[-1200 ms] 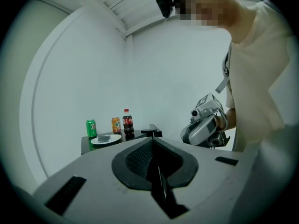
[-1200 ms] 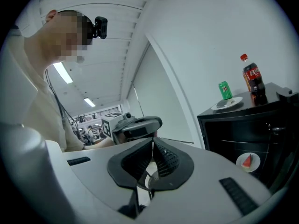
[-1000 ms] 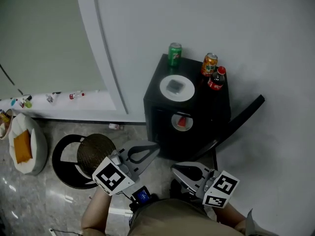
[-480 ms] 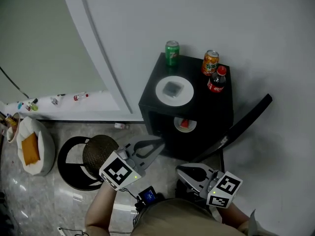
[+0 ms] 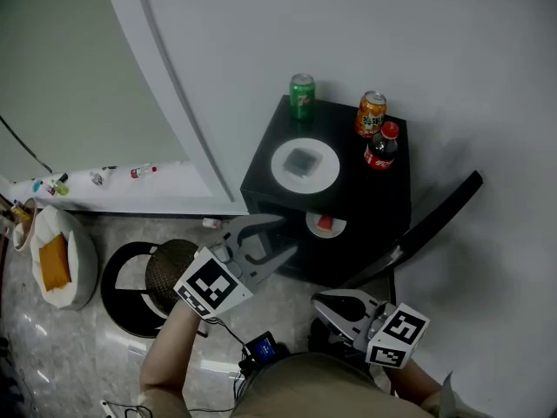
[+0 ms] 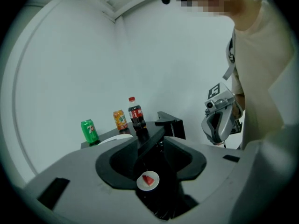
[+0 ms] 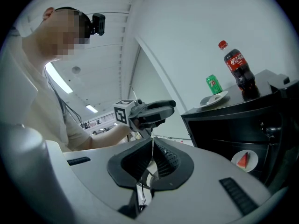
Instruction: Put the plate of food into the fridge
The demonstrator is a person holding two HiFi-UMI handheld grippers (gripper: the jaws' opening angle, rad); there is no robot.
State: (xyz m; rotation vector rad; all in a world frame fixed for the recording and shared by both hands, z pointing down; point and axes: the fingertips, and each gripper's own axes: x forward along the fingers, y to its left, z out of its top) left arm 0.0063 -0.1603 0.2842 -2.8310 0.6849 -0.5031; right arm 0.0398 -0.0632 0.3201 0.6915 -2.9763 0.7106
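Head view: small black fridge [image 5: 287,200] against a white wall, door [image 5: 431,220] swung open to its right. On the fridge top: white plate of food [image 5: 305,165] towards the front, something grey on it; green can [image 5: 302,96] at the back left corner; orange can [image 5: 371,114] and cola bottle [image 5: 380,145] just beside each other at the back right. Inside the open compartment: second small plate [image 5: 325,225] with a red wedge. Left gripper [image 5: 287,236] low, just before the fridge opening, jaws only just opening and now parted to a moderate gap, nothing between them, clear of both plates. Right gripper [image 5: 317,300] nearer the body, well apart from the fridge, jaws pressed together, empty. On the floor left of the fridge: round woven item [image 5: 170,271] on a black ring, white cushion [image 5: 70,259] beyond
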